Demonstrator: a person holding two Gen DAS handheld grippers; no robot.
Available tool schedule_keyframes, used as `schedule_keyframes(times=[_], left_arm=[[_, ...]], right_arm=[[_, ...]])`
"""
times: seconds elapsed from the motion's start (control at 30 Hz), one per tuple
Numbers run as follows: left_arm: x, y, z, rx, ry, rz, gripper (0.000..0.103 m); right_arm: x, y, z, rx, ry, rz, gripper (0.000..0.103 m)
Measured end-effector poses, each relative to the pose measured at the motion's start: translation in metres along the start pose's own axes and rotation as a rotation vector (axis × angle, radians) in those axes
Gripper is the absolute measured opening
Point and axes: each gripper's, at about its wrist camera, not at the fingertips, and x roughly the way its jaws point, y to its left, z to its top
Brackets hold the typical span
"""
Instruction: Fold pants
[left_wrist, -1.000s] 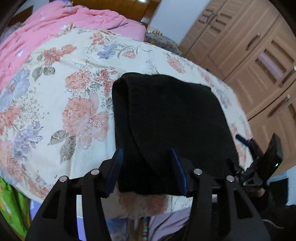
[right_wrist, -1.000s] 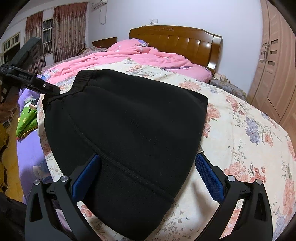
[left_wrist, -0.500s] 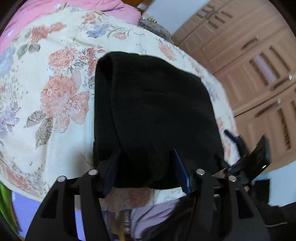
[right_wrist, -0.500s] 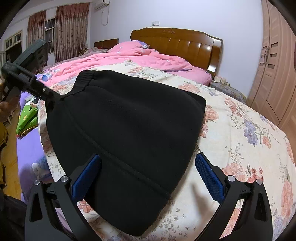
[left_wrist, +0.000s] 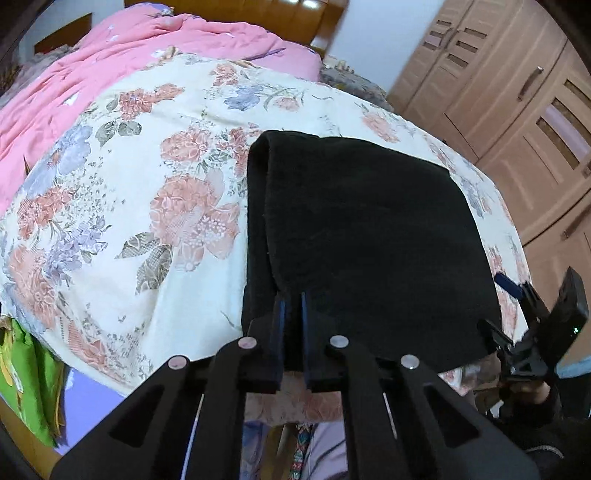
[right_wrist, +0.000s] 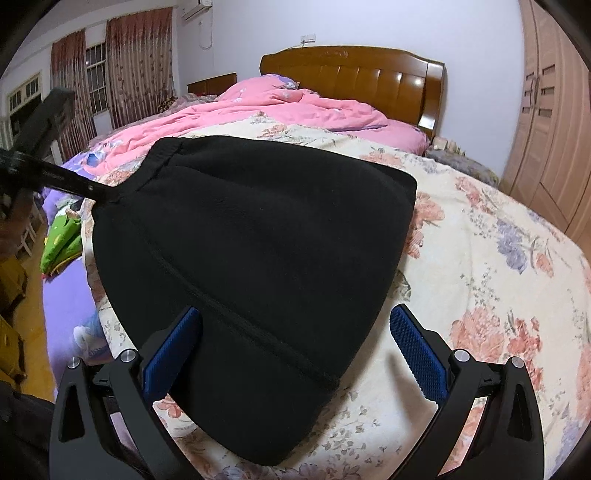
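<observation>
Pants (left_wrist: 362, 236), black, folded into a thick wedge, lying on the floral sheet (left_wrist: 122, 206) near the foot edge of the bed (right_wrist: 354, 70). Left edge a rounded fold, layers stacked; a seam running along the near side in the right wrist view.

Left tool (left_wrist: 291, 299) just closed, pressed nearly together and pinching the near left edge of the pants between its blue pads (left_wrist: 282, 314). Seen from the right wrist view as a dark arm reaching in from the left, tip meeting the cloth at its left corner.

Right tool (right_wrist: 295, 332) spread wide, pads on either side of the near right part of the pants: left pad at the cloth's edge, contact unclear; right pad well clear over bare sheet. Nothing gripped.

Pink quilt (right_wrist: 258, 110) bunched beyond, toward the wooden headboard. Wardrobe (left_wrist: 517, 92) along the right wall. Curtains (right_wrist: 122, 62) at far left. Green cloth (right_wrist: 62, 240) down beside the bed.
</observation>
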Motion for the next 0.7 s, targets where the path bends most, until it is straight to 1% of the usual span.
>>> schedule_keyframes(times=[0.03, 0.07, 0.1, 0.13, 0.17, 0.23, 0.27, 0.3, 0.33, 0.37, 0.43, 0.5, 0.53, 0.6, 0.63, 0.7], left_arm=[[0.001, -0.002, 0.001, 0.010, 0.004, 0.015, 0.011], [0.001, -0.003, 0.000, 0.022, 0.008, 0.035, 0.019], [-0.001, -0.008, -0.001, 0.047, 0.002, 0.090, 0.027], [-0.004, -0.008, -0.001, 0.064, -0.005, 0.138, 0.047], [-0.007, -0.015, -0.002, 0.099, -0.018, 0.215, 0.064], [-0.016, -0.031, -0.002, 0.176, -0.066, 0.351, 0.077], [-0.021, -0.037, 0.000, 0.203, -0.089, 0.382, 0.081], [-0.026, -0.045, 0.002, 0.227, -0.111, 0.396, 0.083], [-0.031, -0.058, 0.007, 0.263, -0.147, 0.387, 0.086], [-0.033, -0.067, 0.010, 0.285, -0.165, 0.366, 0.089], [-0.027, -0.090, 0.023, 0.337, -0.187, 0.306, 0.090], [-0.010, -0.109, 0.035, 0.380, -0.181, 0.276, 0.090], [0.006, -0.118, 0.043, 0.406, -0.162, 0.282, 0.089], [0.029, -0.127, 0.052, 0.442, -0.141, 0.321, 0.089], [0.039, -0.129, 0.055, 0.452, -0.131, 0.332, 0.089], [0.052, -0.124, 0.057, 0.440, -0.105, 0.337, 0.089]], right_arm=[[-0.001, 0.001, 0.001, -0.002, 0.006, -0.002, 0.098], [-0.002, 0.001, 0.002, -0.006, 0.010, -0.003, 0.098], [-0.005, 0.003, 0.004, -0.016, 0.010, -0.006, 0.098], [-0.008, 0.004, 0.007, -0.025, 0.005, -0.006, 0.098], [-0.011, 0.005, 0.009, -0.034, -0.004, -0.004, 0.098], [-0.018, 0.005, 0.017, -0.044, -0.027, 0.001, 0.098], [-0.020, 0.004, 0.021, -0.043, -0.036, 0.008, 0.098], [-0.021, 0.003, 0.026, -0.043, -0.043, 0.015, 0.098], [-0.020, 0.002, 0.032, -0.051, -0.051, 0.017, 0.098], [-0.017, 0.002, 0.036, -0.063, -0.050, 0.011, 0.098], [-0.005, 0.005, 0.044, -0.096, -0.028, 0.006, 0.098], [0.007, 0.009, 0.048, -0.120, -0.008, 0.013, 0.098], [0.013, 0.013, 0.050, -0.130, 0.008, 0.018, 0.098], [0.021, 0.018, 0.051, -0.143, 0.023, 0.033, 0.098], [0.023, 0.021, 0.051, -0.148, 0.029, 0.040, 0.098], [0.027, 0.019, 0.049, -0.139, 0.039, 0.055, 0.098]])
